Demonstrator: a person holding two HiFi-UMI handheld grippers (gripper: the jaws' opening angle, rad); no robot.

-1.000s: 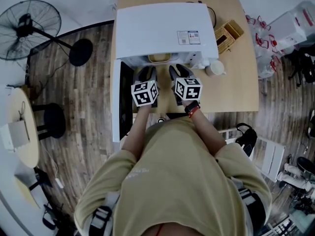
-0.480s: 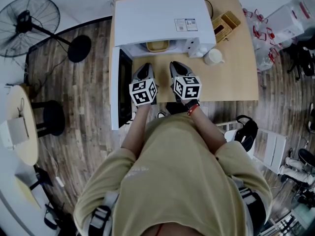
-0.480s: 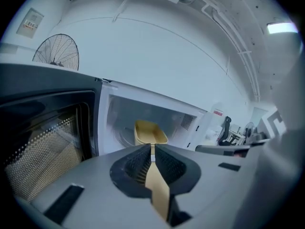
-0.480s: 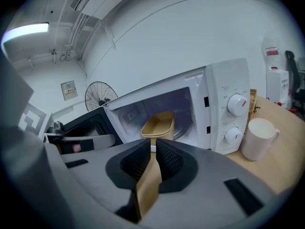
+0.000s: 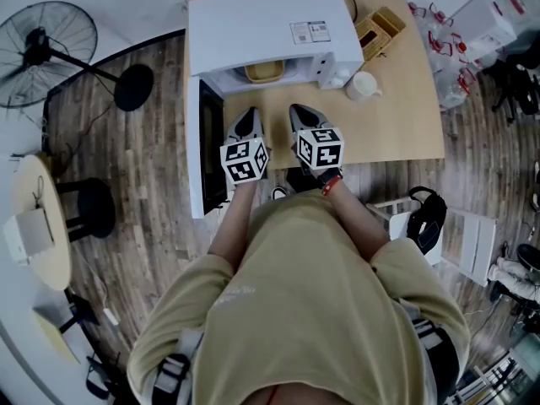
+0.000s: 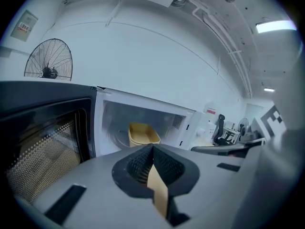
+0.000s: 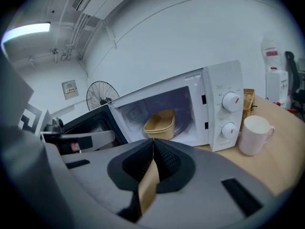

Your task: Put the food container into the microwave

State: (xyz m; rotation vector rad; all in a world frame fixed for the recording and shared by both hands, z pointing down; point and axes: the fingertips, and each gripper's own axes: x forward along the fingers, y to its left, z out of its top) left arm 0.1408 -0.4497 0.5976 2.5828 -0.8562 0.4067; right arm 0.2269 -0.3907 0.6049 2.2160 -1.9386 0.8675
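- Head view: the container (image 5: pixel 264 72) sat inside the open microwave (image 5: pixel 261 28) at the table's (image 5: pixel 396 99) far edge. The left gripper (image 5: pixel 249 115) and right gripper (image 5: pixel 302 111) hung before it.
- Left gripper view: jaws together, holding nothing.
- Right gripper view: jaws together, holding nothing.

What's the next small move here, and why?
Likely bring the left gripper to the open door and push it closed. The food container sits inside the microwave, the door stands wide open on the left, and both it and the right gripper have jaws together, holding nothing.
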